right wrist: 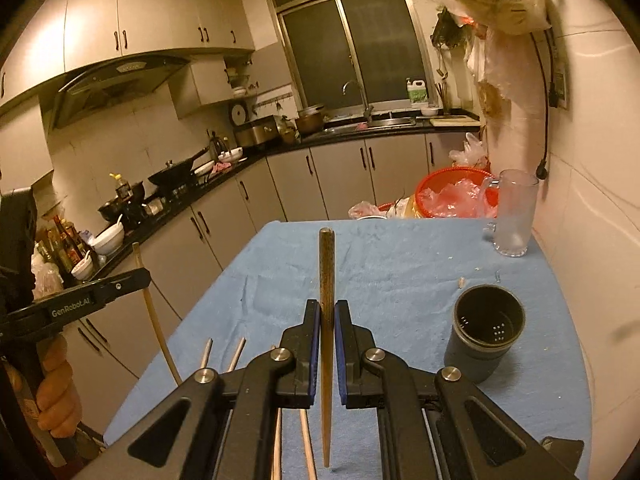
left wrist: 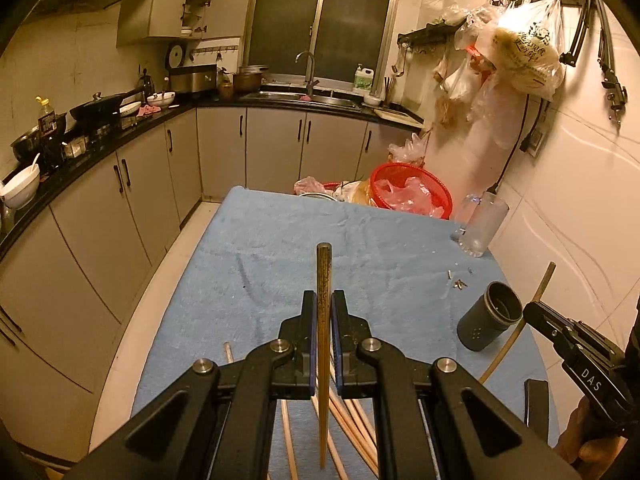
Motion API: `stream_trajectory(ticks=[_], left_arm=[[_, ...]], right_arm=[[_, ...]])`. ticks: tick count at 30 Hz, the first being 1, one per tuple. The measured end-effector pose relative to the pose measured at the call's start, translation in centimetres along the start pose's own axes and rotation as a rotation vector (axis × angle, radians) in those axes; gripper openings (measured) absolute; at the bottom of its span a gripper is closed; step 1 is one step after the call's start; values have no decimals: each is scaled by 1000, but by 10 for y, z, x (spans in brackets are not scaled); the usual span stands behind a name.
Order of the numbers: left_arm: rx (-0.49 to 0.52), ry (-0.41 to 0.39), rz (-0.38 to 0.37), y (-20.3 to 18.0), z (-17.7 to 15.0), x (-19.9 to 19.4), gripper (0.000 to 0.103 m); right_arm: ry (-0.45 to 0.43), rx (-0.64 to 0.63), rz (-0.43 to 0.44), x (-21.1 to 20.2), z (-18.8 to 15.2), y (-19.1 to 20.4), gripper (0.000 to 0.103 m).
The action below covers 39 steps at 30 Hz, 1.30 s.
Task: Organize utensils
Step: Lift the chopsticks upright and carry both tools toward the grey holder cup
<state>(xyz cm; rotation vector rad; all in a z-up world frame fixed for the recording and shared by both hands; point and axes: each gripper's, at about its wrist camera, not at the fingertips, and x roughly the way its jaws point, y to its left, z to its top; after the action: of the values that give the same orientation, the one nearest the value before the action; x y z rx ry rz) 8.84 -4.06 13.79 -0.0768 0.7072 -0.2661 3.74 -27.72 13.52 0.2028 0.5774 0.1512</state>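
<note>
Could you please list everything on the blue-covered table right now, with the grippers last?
Held chopsticks: two, brown, one upright in each gripper.
Loose chopsticks: several, pale wood, lying at the near edge.
Utensil holder: one, dark grey, empty, right side.
Glass mug: one, clear, far right corner.
Tablecloth: one, blue.
Left gripper: black, shut on a chopstick.
Right gripper: black, shut on a chopstick.
</note>
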Motion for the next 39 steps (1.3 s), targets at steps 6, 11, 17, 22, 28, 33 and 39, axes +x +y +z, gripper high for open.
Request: stream_trajectory(ticks=[6,11,17,22,28,33,39], left_arm=[[23,-13,12,-13,1,-3,7],[58,-37,35,-27,4,-8,7],[90,-51,36,-44,8,-12,7],[107,-56,36,-56,11,-12,7],[127,-55,32,-68,13,-11,7],[140,-54,29,-79,16,-11,7],[156,-57,12,-95,25,-11,7]], right_arm=[[-22,7,5,-9,0,-5,7],[-43,13,10,-18,3,-9,7],[-65,23,8,-29,8,-16,8],[-80,31,4,-38,12,-27,8],[-93,45,-3,-45,16,-40,7],[-103,52,-12,-51,20,-48,7],[-124,65,-23,-61,27,-62,8]])
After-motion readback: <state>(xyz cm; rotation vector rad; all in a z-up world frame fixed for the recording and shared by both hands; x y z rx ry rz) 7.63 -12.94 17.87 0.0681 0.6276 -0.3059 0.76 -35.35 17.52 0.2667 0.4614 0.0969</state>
